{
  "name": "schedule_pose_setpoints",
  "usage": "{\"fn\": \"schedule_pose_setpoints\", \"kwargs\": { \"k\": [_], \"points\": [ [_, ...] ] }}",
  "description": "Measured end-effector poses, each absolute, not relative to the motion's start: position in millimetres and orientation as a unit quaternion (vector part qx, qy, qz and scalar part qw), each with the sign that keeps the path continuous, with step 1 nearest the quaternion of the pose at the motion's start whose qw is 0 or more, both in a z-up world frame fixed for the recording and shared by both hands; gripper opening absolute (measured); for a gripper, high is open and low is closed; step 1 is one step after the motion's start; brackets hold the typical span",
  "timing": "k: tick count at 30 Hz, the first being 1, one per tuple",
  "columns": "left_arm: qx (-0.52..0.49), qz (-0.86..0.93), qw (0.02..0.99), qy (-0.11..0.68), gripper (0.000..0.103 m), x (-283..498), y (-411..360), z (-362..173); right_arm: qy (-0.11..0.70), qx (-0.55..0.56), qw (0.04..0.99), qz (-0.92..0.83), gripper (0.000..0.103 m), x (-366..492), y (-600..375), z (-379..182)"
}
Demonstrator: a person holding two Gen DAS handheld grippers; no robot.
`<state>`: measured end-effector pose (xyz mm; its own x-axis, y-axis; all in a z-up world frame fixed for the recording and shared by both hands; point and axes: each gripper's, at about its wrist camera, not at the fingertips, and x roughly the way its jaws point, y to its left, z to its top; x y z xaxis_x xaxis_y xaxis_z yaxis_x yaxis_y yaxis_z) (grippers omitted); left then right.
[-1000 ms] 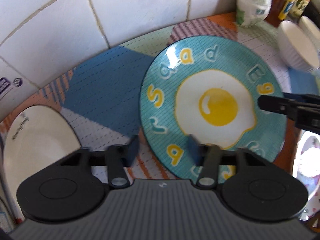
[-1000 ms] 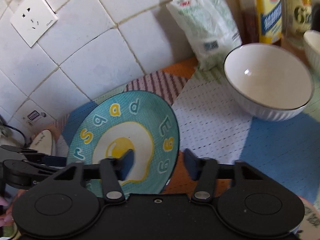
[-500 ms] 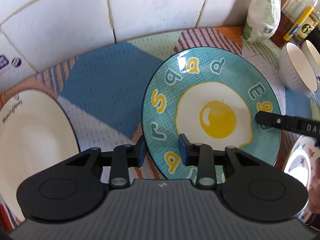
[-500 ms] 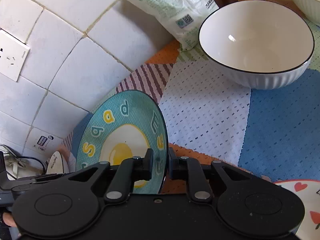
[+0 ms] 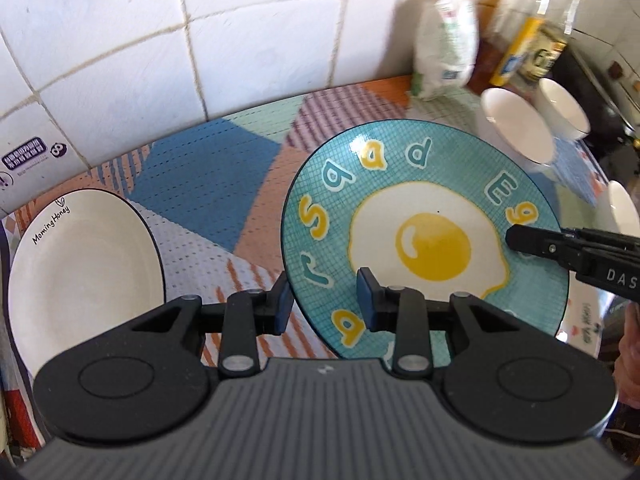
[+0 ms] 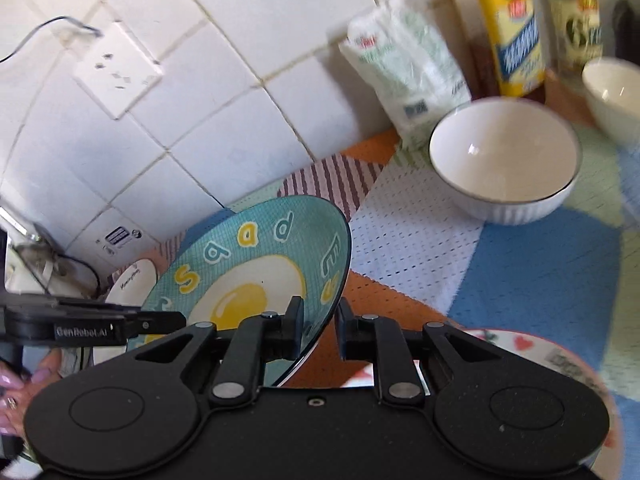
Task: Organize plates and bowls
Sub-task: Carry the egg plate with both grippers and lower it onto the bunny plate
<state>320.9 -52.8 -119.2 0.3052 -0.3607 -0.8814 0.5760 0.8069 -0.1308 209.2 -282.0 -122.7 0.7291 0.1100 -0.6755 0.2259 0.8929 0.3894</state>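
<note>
A teal plate with a fried-egg picture point(image 5: 420, 200) hangs tilted above the patterned cloth, gripped from two sides. My left gripper point(image 5: 324, 304) is shut on its near-left rim, one pad under the edge and one on the face. My right gripper point(image 6: 320, 322) is shut on the opposite rim of the teal plate point(image 6: 248, 256); it shows at the right of the left wrist view point(image 5: 520, 238). A white plate lettered "Morning Honey" point(image 5: 80, 280) lies flat to the left. A white ribbed bowl point(image 6: 504, 160) stands to the right, with a second bowl point(image 5: 564, 108) behind it.
A tiled wall runs close behind the table. A white-green bag point(image 5: 444, 44) and bottles point(image 6: 508, 28) stand in the back right corner. A plate with red hearts point(image 6: 540, 356) lies under my right gripper. A wall socket point(image 6: 116, 68) is at upper left. A person's hand point(image 6: 16, 384) holds the left gripper.
My right gripper has shut on the teal plate's rim, and my left one has tightened on the other side. Both have risen, lifting the plate off the cloth.
</note>
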Motion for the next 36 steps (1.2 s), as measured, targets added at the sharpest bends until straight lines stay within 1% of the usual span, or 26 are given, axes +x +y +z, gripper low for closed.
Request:
{"fn": "schedule_pose_setpoints", "kwargs": {
  "k": [7,14,18,22,26,28,31,36],
  "points": [
    [0.108,-0.319,0.801,0.495,0.032,277,-68,-89,0.340,0.209,0.917,-0.031,0.022,156,-294,-90],
    [0.103,-0.320,0.791,0.510,0.032,231,-92,-82,0.328,0.200,0.923,-0.026,0.022,104,-317,-74],
    [0.128,-0.318,0.786,0.514,0.032,201,-105,-83,0.348,0.211,0.913,-0.017,0.023,79,-329,-80],
    [0.130,-0.307,0.779,0.532,0.032,180,-114,-91,0.359,0.226,0.906,-0.011,0.023,57,-337,-90],
    [0.163,-0.307,0.783,0.517,0.032,161,-126,-95,0.371,0.226,0.901,0.000,0.023,44,-345,-103],
    [0.159,-0.293,0.776,0.535,0.032,158,-131,-98,0.370,0.243,0.897,0.009,0.023,39,-353,-112],
    [0.159,-0.280,0.778,0.540,0.032,153,-136,-107,0.371,0.253,0.893,0.019,0.023,35,-360,-123],
    [0.130,-0.262,0.773,0.563,0.032,153,-137,-126,0.387,0.252,0.887,0.031,0.023,38,-368,-136]
  ]
}}
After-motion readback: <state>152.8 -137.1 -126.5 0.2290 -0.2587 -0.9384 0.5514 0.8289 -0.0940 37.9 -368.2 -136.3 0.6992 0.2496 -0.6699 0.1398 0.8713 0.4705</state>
